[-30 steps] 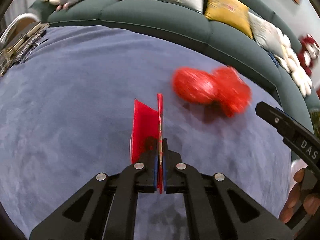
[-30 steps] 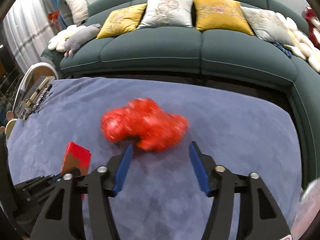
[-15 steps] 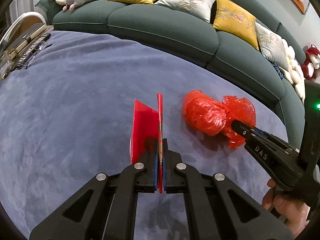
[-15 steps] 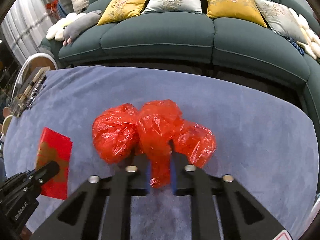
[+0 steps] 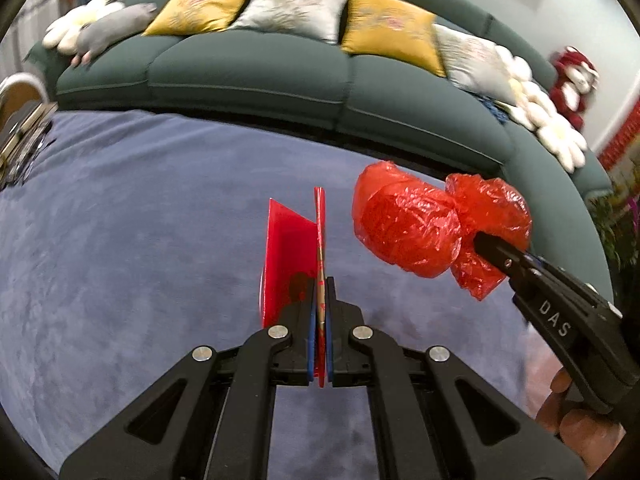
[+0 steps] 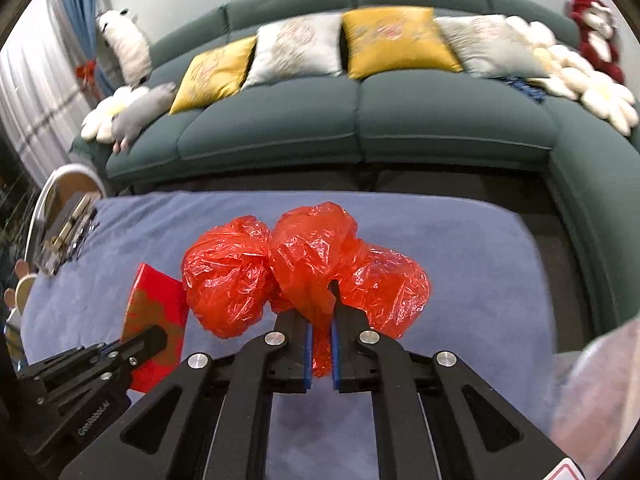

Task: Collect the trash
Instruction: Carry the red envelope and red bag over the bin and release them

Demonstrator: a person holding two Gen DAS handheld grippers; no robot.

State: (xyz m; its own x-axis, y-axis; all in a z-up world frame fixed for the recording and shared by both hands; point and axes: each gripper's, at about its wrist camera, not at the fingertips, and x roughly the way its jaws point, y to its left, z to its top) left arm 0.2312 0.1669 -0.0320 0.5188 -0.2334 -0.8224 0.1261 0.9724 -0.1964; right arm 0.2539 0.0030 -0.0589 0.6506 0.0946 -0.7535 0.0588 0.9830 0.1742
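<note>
Two black two-finger grippers, matt plastic, each built of angular linkage arms with triangular cut-outs behind the fingers. On the left gripper (image 5: 319,312), four round silver screw heads in a row across the linkage, just behind the fingers; thin blue pads lining the inner faces of the fingertips. Same layout on the right gripper (image 6: 320,320): four silver screws, blue pads (image 6: 308,354) along the inside of both fingers. White letters "DAS" printed on the outer side of one right finger, small grey lettering on the left gripper's side, unreadable
</note>
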